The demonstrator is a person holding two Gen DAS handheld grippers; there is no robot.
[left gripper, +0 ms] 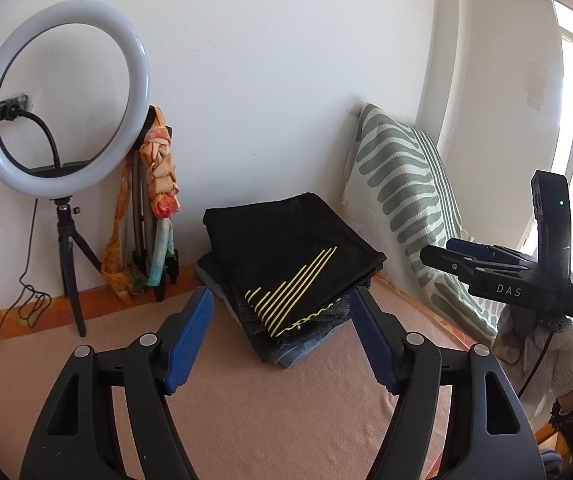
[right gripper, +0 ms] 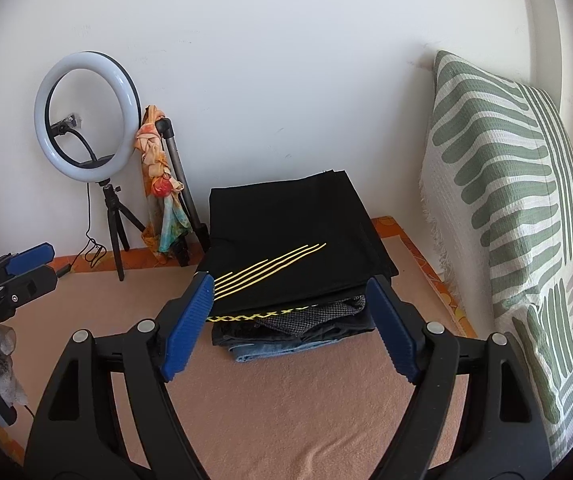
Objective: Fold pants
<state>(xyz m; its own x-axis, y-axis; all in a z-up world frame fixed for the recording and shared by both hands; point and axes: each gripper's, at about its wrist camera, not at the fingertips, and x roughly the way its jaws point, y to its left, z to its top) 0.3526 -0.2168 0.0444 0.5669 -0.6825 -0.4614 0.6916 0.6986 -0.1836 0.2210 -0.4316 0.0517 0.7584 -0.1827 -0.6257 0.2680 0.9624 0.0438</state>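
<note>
Both tools hang above the peach blanket (right gripper: 286, 420) with nothing in them. The left gripper (left gripper: 282, 336) has its blue-padded jaws spread wide, and the right gripper (right gripper: 290, 328) is spread just as wide; each frames the stack from the near side without touching it.

The black pants (right gripper: 286, 236), marked with slanted yellow lines, lie folded into a flat rectangle on top of a pile of folded clothes (right gripper: 298, 332), which includes grey and denim pieces. In the right wrist view the pile sits at about 12 o'clock from the jaws, close ahead; in the left wrist view it is at 12 to 1 o'clock. The right tool also shows in the left wrist view at 3 o'clock, well apart from the pile, and there its jaws look much closer together than in its own camera, so the side view is hard to read.

Around the pile: a ring light (right gripper: 86, 116) on a tripod at 10 o'clock against the wall, an orange scarf (right gripper: 162, 184) hanging on a second stand beside it, and a green-striped cushion (right gripper: 518, 200) leaning at 2 to 3 o'clock.

As a judgement, the folding looks finished and the pants look already stacked, so this is the end of the step. The next move probably calls for drawing both tools back, or squaring the top edges if the stack needs tidying.
</note>
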